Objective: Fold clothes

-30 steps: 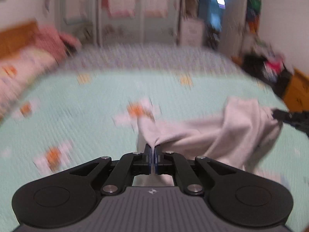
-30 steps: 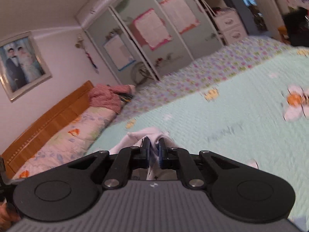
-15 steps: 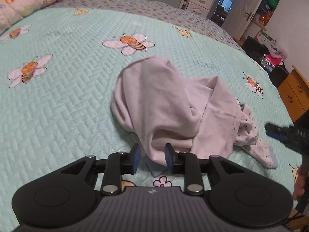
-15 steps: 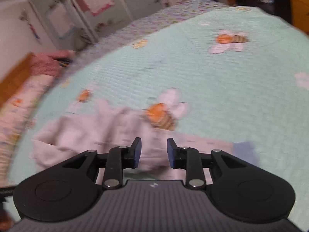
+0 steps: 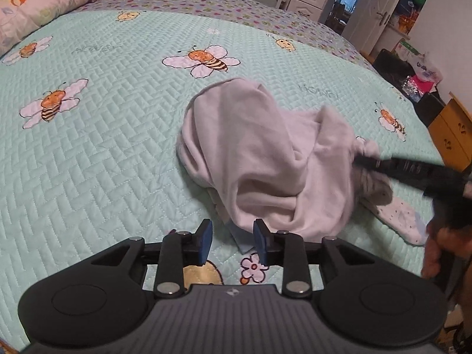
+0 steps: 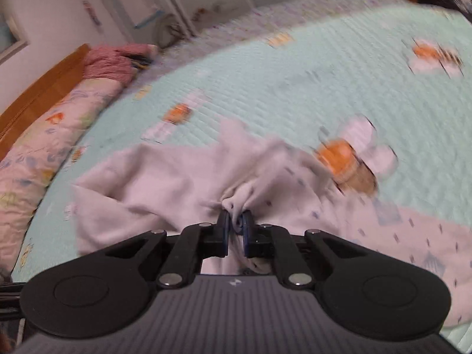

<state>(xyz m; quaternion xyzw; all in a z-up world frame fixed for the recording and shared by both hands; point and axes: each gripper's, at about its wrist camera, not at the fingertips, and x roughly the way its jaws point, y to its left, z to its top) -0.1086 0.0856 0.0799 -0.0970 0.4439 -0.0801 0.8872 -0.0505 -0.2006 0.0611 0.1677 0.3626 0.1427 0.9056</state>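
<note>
Counts: 1 crumpled pale garment [image 5: 265, 159] on 1 quilt [image 5: 118, 147]. 2 grippers: left [image 5: 232, 240], right [image 6: 235, 224]. Quilt bee prints [image 5: 203, 60]: 5 winged ones plus 2 small faces in left view. 1 pillow [image 5: 35, 6]. 1 pink bundle [image 6: 110, 63], maybe more, blurred.

A pale pink garment [image 5: 265, 159] is seen crumpled in a loose heap on the bed. Its upper layer is plain, soft and fleecy, and is draped in deep folds, with a rounded hump at the far end. At one side a thinner part printed with small dark specks [image 5: 404, 218] is spread flat and ends in a light blue edge. A light blue corner is also seen peeking out beneath the near edge. In the right wrist view the garment [image 6: 165, 183] is blurred, and a small bunch of its speckled fabric [image 6: 239, 203] is gathered up into a pinched fold.
</note>
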